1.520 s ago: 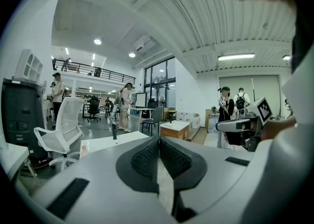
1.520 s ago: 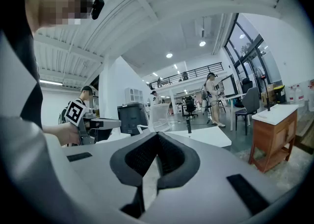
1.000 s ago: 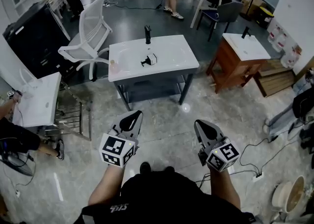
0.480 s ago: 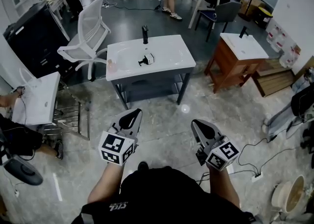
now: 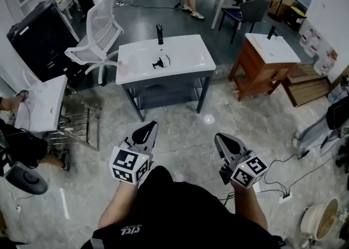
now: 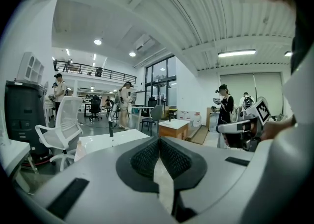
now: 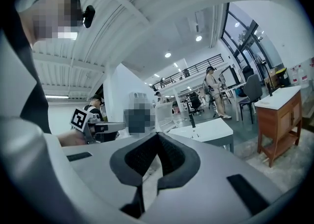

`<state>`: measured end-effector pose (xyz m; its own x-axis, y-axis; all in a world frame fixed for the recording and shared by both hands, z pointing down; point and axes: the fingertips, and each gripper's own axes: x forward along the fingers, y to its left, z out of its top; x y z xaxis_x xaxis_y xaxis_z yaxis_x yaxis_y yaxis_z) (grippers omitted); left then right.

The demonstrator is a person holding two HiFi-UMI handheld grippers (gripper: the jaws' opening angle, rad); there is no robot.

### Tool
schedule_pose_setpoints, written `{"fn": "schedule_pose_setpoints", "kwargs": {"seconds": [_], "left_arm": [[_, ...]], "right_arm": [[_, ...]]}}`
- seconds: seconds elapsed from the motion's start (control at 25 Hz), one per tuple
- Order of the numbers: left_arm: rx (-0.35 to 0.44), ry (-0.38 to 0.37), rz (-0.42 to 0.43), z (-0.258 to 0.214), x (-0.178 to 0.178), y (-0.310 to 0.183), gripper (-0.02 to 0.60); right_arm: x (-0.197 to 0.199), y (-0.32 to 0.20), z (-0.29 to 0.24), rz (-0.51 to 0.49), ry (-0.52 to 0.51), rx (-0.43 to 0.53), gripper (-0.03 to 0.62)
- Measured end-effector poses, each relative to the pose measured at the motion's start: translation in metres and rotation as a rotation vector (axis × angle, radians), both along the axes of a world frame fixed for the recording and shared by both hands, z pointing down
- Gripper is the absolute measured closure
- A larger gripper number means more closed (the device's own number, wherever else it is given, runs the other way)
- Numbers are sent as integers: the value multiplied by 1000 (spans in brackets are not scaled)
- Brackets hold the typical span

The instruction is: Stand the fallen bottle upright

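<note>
Jaws, black mesh-textured, meet empty on left gripper (image 5: 146, 128) and right gripper (image 5: 222, 137); bottle (image 5: 122, 68) perhaps translucent.

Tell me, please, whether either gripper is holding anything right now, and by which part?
Nothing is held. The left gripper and the right gripper each have their jaws closed together, with nothing between them.

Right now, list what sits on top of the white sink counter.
Black faucet at the back edge, small black-and-white object in the basin, pale bottle near the left rim. Nothing covers the top of the sink counter.
</note>
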<state>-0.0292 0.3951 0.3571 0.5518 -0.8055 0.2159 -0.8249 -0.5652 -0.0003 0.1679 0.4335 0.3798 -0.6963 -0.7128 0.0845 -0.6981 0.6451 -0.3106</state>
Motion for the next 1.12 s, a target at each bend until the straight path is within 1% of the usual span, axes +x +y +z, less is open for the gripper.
{"fn": "schedule_pose_setpoints", "kwargs": {"seconds": [0.12, 0.28, 0.44, 0.6, 0.76, 0.96, 1.12], "left_arm": [[-18, -1, 0, 7, 5, -7, 561], [-21, -8, 4, 9, 11, -35, 561], [-23, -13, 18, 13, 13, -79, 561], [-39, -12, 41, 17, 12, -133, 561], [-34, -17, 79, 14, 10, -188, 562], [-54, -9, 113, 19, 2, -243, 561], [-75, -1, 141, 29, -9, -275, 563]], "right_arm": [[9, -9, 8, 8, -15, -26, 581], [12, -40, 11, 13, -36, -33, 582], [5, -81, 16, 2, -32, -38, 582], [0, -131, 20, 28, -39, -69, 582], [-18, -182, 18, 7, -52, -70, 582], [-38, -237, 19, 42, -40, -110, 581], [-60, -263, 22, 17, -19, -129, 582]]}}
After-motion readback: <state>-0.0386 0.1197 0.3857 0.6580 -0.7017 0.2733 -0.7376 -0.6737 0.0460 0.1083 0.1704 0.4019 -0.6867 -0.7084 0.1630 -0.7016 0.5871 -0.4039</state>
